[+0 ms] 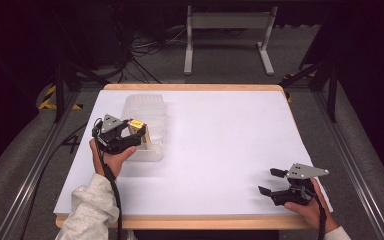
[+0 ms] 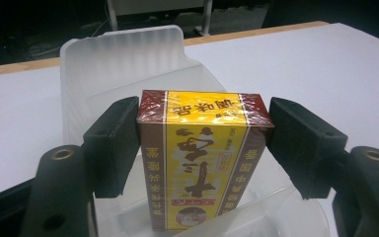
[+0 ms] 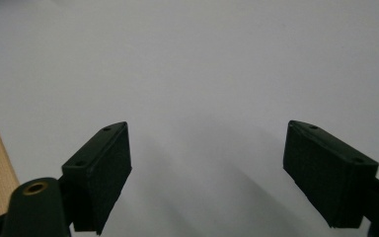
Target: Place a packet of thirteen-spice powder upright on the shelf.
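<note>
Risk lies chiefly in how we hold the yellow and maroon box [image 2: 202, 158]: the left gripper [image 2: 203, 143] has its fingers [image 2: 111, 145] closed against the box's two narrow sides, upright over the near end of the clear plastic tray [image 1: 147, 107] at the counter's [image 1: 230, 145] far left. We judge the glossy wrap could let it slip, or its lower edge could catch the tray wall and tip. The right gripper [image 1: 275, 182] rests near the front right corner, fingers [image 3: 98, 173] wide apart and holding nothing, well away, so it cannot steady the tray if that slides.
</note>
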Tool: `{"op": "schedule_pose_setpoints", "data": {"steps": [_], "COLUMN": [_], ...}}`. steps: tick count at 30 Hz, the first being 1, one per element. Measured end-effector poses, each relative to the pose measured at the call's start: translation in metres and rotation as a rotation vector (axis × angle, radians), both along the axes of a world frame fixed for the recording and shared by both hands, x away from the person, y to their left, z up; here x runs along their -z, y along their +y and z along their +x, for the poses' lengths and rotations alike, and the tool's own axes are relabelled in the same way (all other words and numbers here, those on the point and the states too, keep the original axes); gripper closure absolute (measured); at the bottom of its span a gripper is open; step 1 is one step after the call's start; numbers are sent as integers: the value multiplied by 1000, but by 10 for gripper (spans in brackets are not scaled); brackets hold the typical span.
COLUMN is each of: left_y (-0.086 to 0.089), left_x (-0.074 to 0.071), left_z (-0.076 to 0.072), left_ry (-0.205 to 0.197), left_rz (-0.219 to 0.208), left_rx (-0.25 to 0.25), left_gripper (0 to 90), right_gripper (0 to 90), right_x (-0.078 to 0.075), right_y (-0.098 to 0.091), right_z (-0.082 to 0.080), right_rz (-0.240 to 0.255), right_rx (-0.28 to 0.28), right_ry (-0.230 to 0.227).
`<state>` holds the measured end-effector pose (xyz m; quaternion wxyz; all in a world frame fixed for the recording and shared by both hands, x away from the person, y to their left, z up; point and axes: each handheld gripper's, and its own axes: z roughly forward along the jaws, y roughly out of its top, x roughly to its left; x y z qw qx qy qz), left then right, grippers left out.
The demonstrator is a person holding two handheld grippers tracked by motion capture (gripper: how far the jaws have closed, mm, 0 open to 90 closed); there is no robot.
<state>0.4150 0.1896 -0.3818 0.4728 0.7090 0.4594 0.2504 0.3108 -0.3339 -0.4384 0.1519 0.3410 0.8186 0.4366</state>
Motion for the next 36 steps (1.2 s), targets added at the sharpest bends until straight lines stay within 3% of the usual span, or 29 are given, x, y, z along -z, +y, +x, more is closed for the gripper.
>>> {"op": "schedule_pose_setpoints", "data": {"steps": [20,26,36], "left_y": [7,9,15], "left_x": [4,4,2], "left_z": [-12,-17,-25], "left_ry": [-6,-43,-56], "left_rz": [14,24,14], "left_rx": [14,39,51], "left_gripper": [258,222,128], "right_gripper": [190,188,188], "right_x": [-1,-1,-1], "right_y": [1,1,0], "right_z": [-1,-1,-2], "right_rz": [-2,0,0], "right_rx": [1,1,5], "right_ry": [-9,-7,-8]}}
